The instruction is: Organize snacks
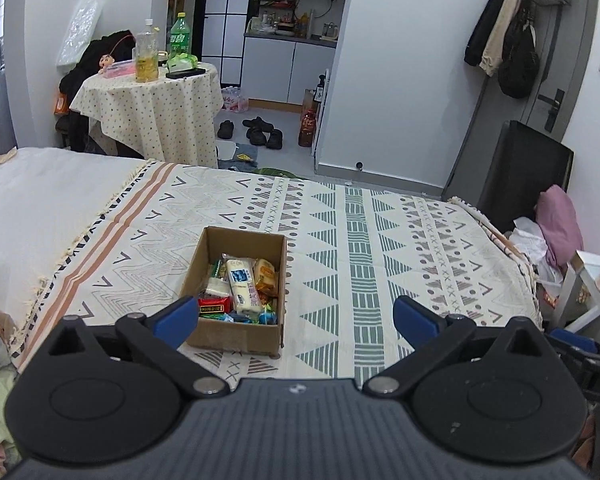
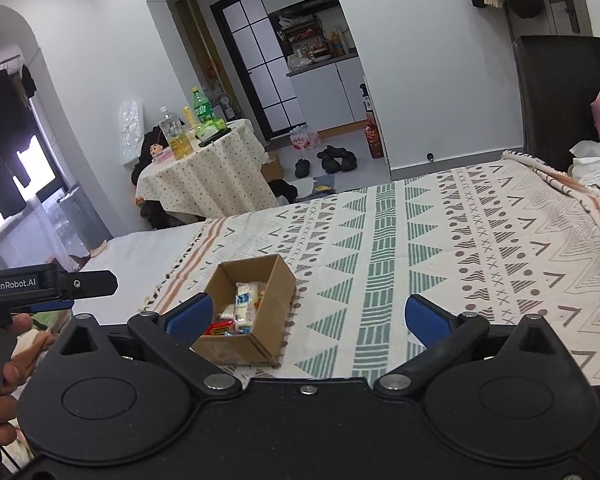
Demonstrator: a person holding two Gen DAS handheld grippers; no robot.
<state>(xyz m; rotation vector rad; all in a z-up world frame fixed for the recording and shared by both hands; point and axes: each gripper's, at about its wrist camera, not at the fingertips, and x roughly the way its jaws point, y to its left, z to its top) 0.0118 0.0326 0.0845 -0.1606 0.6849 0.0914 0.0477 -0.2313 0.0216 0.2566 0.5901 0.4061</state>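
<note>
1. Open brown cardboard box point(image 1: 236, 332): near-left corner covered by a blue pad of the left hand-held gripper point(image 1: 296, 316); near wall hides the lower snacks.
2. Small wrapped snacks at the box's front point(image 1: 236, 316): print too small to read; kinds cannot be told.
3. Same box in the right wrist view point(image 2: 256, 312): its near-left corner lies behind a blue pad of the right hand-held gripper point(image 2: 308, 314).
4. Person's bare hand point(image 2: 4, 368): cut off by the left edge.
5. Round table under a dotted cream cloth point(image 1: 148, 112): legs hidden by the cloth.
6. Distant kitchen counter clutter point(image 1: 288, 26): too small to identify.
</note>
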